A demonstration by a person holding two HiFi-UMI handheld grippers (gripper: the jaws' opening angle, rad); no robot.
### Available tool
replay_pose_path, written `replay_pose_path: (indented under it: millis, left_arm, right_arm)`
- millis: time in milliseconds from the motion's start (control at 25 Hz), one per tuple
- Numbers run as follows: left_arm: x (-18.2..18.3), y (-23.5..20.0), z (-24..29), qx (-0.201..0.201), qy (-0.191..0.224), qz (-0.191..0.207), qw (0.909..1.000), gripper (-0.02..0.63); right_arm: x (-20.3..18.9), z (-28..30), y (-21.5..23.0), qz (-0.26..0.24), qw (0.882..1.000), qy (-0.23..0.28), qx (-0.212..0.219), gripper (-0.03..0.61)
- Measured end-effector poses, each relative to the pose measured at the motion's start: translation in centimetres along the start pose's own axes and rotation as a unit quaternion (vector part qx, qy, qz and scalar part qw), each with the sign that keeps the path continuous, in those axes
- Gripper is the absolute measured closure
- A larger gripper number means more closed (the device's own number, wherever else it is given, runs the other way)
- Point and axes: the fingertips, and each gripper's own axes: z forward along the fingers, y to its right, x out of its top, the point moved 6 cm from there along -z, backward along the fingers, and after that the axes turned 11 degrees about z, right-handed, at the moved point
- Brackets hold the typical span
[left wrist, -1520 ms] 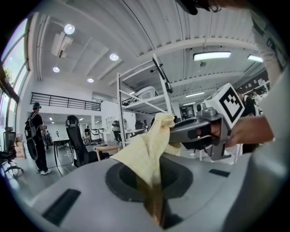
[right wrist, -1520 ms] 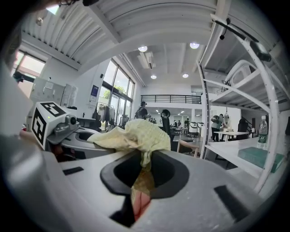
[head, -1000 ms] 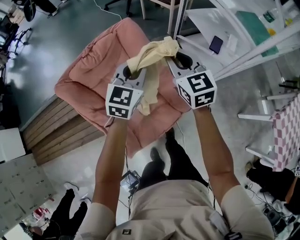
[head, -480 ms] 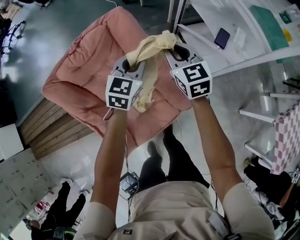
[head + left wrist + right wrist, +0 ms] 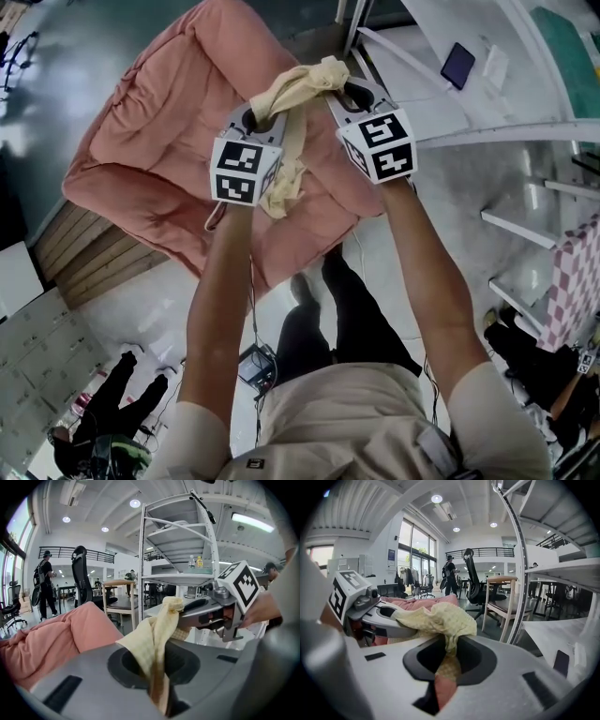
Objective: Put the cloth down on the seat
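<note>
A pale yellow cloth (image 5: pixel 292 86) is stretched between both grippers above the pink cushioned seat (image 5: pixel 150 141), and one end hangs down (image 5: pixel 279 187) by the left marker cube. My left gripper (image 5: pixel 261 120) is shut on the cloth (image 5: pixel 153 641), which runs down into its closed jaws. The right gripper (image 5: pixel 354 94) has the cloth's other end (image 5: pixel 440 618) bunched at its mouth and pinched in the slot; its jaws are opening slightly. Each gripper shows in the other's view: the right gripper (image 5: pixel 201 609) and the left gripper (image 5: pixel 386 613).
A white shelf rack (image 5: pixel 487 131) stands right of the seat, with a phone (image 5: pixel 458 65) on a shelf. A wooden platform (image 5: pixel 94 267) lies under the seat's near left side. A wooden chair (image 5: pixel 504 599) and an office chair (image 5: pixel 474 585) stand beyond. A person stands at bottom left (image 5: pixel 103 441).
Both grippers have carried the cloth forward and a little higher in the head view, so more of the pink seat now lies beneath and left of them. The cloth stays held at both ends.
</note>
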Motion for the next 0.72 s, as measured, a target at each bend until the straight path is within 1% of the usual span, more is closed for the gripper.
replay_pose_path:
  millis: [240, 400, 600, 720]
  left_arm:
    - [-3.2, -0.4, 2.8, 0.005, -0.021, -0.013, 0.9997, 0.572]
    - [-5.7, -0.7, 4.3, 0.010, -0.027, -0.020, 0.9994, 0.569]
    - [-8.6, -1.0, 6.0, 0.014, -0.027, -0.033, 0.9990, 0.566]
    - [-9.9, -1.5, 7.1, 0.020, -0.016, -0.037, 0.9990, 0.560]
  right_arm:
    - [-3.3, 3.3, 1.6, 0.015, 1.000, -0.017, 0.003, 0.528]
    - [-5.5, 5.5, 2.4, 0.007, 1.000, -0.013, 0.005, 0.525]
    - [-8.3, 7.5, 3.1, -0.004, 1.000, -0.003, 0.015, 0.520]
    - [-9.8, 8.6, 3.7, -0.007, 1.000, 0.010, 0.024, 0.518]
